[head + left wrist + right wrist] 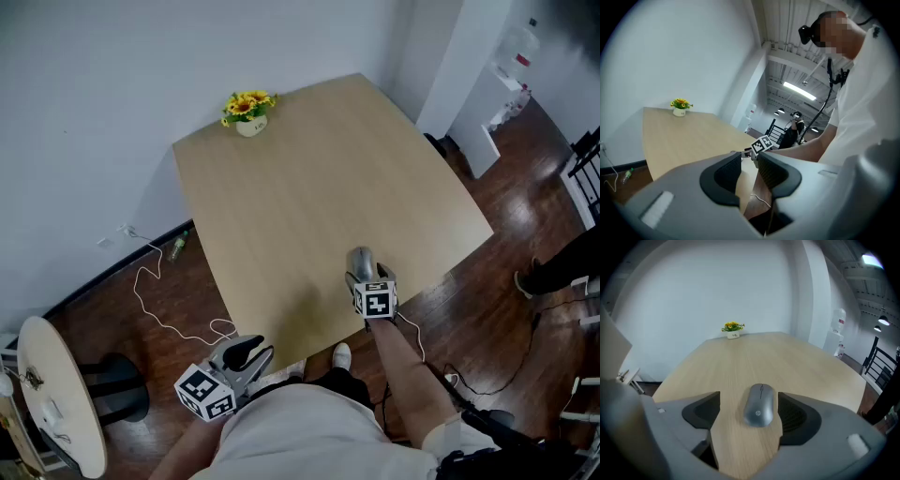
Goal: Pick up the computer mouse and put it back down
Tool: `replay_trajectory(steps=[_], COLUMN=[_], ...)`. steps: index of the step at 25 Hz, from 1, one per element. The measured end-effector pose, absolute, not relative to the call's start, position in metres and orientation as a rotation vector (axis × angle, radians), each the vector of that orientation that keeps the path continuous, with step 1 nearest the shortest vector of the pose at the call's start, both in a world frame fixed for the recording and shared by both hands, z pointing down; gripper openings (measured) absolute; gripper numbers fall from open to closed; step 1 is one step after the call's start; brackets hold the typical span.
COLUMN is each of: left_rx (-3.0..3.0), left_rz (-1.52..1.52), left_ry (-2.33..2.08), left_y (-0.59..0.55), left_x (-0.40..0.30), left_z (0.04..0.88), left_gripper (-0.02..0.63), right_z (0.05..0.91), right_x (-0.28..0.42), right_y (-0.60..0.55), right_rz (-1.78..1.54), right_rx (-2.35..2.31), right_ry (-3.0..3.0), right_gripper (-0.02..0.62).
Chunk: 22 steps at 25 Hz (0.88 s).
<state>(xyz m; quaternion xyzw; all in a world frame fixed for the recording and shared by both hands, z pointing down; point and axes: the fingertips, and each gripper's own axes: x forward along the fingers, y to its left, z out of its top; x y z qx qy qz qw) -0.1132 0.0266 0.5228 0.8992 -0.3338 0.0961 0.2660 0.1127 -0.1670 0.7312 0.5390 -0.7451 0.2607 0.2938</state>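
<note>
A grey computer mouse (361,260) (759,405) lies flat on the light wooden table (309,187) near its front edge. My right gripper (367,274) (749,402) reaches down over it, its jaws standing on either side. The mouse sits close to the right pad (790,416), and bare table shows between it and the left pad (705,411), so the jaws are open. Off the table's front left corner my left gripper (251,354) (749,165) hangs in the air, jaws a little apart with nothing between them.
A small pot of yellow flowers (248,108) (733,329) stands at the table's far corner. A white cable (150,300) and a bottle (178,248) lie on the dark floor at the left. A round white panel (56,394) leans at the lower left.
</note>
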Motion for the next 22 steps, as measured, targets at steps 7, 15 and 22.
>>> replay_trajectory(steps=[7, 15, 22], left_rx=[2.334, 2.292, 2.359], left_rz=[0.243, 0.241, 0.234], left_ry=[-1.055, -1.125, -1.069], left_y=[0.029, 0.027, 0.015], left_x=[-0.106, -0.099, -0.077], left_z=[0.526, 0.530, 0.527], left_gripper=[0.095, 0.095, 0.095], right_z=[0.787, 0.788, 0.732], right_x=[0.147, 0.142, 0.136], right_y=[-0.203, -0.205, -0.175], right_rz=[0.760, 0.696, 0.681], right_rx=[1.442, 1.401, 1.277], right_ry=[-1.861, -1.930, -2.068], right_gripper=[0.374, 0.301, 0.301])
